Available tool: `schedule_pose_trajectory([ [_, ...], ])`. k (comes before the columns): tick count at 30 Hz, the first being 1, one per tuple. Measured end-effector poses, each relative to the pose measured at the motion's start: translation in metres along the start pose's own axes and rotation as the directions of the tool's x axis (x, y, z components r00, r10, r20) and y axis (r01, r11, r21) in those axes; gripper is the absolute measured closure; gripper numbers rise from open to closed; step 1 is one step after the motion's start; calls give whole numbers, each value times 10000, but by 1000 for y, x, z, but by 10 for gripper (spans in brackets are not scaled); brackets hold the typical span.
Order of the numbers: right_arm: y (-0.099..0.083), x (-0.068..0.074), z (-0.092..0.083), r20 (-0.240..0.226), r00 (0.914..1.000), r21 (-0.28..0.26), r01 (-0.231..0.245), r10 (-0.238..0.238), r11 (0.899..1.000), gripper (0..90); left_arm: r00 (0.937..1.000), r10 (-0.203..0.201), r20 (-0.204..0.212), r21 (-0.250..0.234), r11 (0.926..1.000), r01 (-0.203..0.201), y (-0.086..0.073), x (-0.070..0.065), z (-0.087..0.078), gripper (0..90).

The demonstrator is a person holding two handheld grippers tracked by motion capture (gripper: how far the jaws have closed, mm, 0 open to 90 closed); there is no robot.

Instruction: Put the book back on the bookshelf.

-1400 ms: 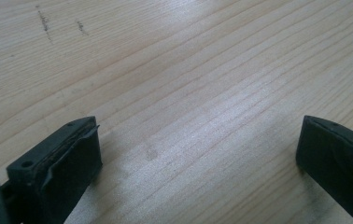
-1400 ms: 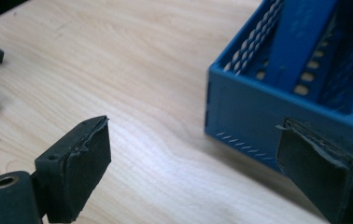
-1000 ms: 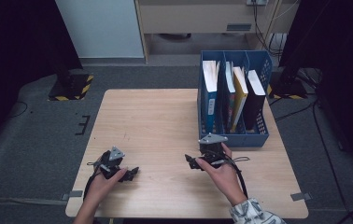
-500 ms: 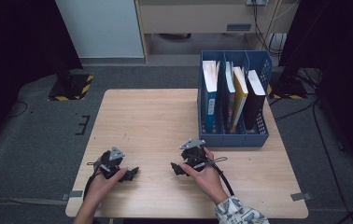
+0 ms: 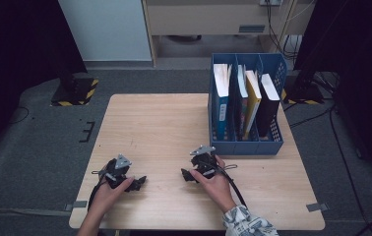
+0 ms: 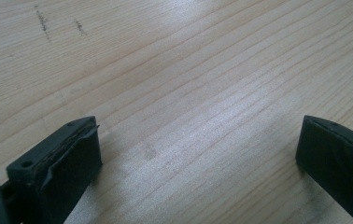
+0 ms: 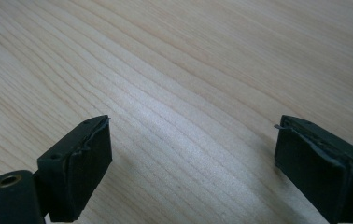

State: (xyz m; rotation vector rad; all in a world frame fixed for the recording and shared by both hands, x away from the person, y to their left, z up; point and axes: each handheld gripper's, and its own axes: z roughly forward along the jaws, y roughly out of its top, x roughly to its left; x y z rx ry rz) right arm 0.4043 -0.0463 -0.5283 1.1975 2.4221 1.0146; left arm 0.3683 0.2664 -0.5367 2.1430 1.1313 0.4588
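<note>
Left gripper (image 5: 137,183): black, topped by a grey three-cornered plate, held low over the near left part of the table; jaws spread wide with bare wood between them, as the left gripper view shows.
Right gripper (image 5: 188,175): black, same grey plate, cable trailing back along the forearm; held near the table's middle front, just in front of the blue rack; jaws spread wide, nothing between them.
Blue rack (image 5: 245,146): perforated plastic file holder with upright dividers, standing on the far right part of the table.
Books (image 5: 252,101): several stand upright in the rack's compartments; one white-topped with a blue spine, one yellow, one black.
Table (image 5: 159,123): pale wood with a fine straight grain, a few faint dark marks in the left gripper view.
Jaw pads: black rubber, edges slightly frayed.
</note>
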Motion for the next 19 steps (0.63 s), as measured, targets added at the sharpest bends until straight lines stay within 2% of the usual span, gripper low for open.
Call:
schedule_pose_trajectory([
  [4,-2,1,4,329,9995,-51,16,-14,10000,112,10000,1,1,-2,10000,-1,0,0,0,0],
  [8,-7,3,8,754,9970,-495,195,-157,9986,101,10000,3,1,-10,10000,-3,0,0,0,0],
  [19,-9,6,7,1027,9946,-484,-108,158,9988,86,10000,69,27,28,10000,-69,0,1,0,0],
])
